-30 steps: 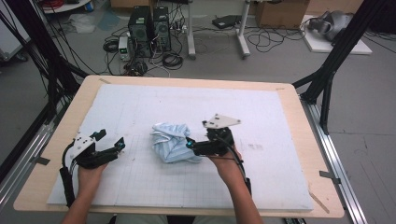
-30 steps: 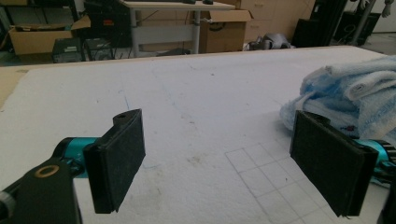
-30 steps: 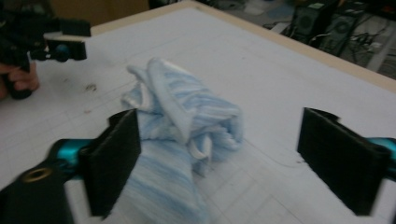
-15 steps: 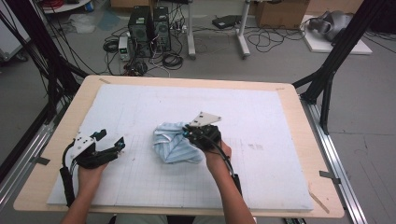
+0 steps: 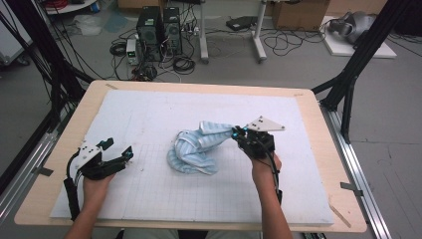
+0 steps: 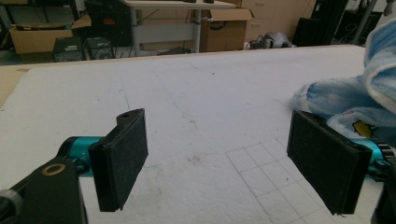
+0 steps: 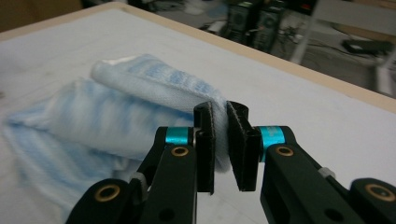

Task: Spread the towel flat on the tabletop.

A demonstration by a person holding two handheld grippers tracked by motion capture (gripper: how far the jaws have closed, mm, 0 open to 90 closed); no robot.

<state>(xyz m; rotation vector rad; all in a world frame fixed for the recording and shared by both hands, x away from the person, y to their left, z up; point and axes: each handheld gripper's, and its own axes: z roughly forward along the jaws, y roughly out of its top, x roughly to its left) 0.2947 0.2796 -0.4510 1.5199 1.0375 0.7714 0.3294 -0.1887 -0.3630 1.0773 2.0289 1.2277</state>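
Near the middle of the white mat, the blue striped cloth is lying in a crumpled heap. I am pinching one edge of it tight with my right gripper, at about 3 o'clock from the heap, lifting that edge off the mat. My left gripper is sitting at 9 o'clock, well apart from the cloth, jaws spread wide and holding nothing.

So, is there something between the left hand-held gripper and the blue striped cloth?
Nothing visible. The left hand-held gripper is open, and only bare white mat lies between it and the cloth, which the right hand-held gripper pinches.
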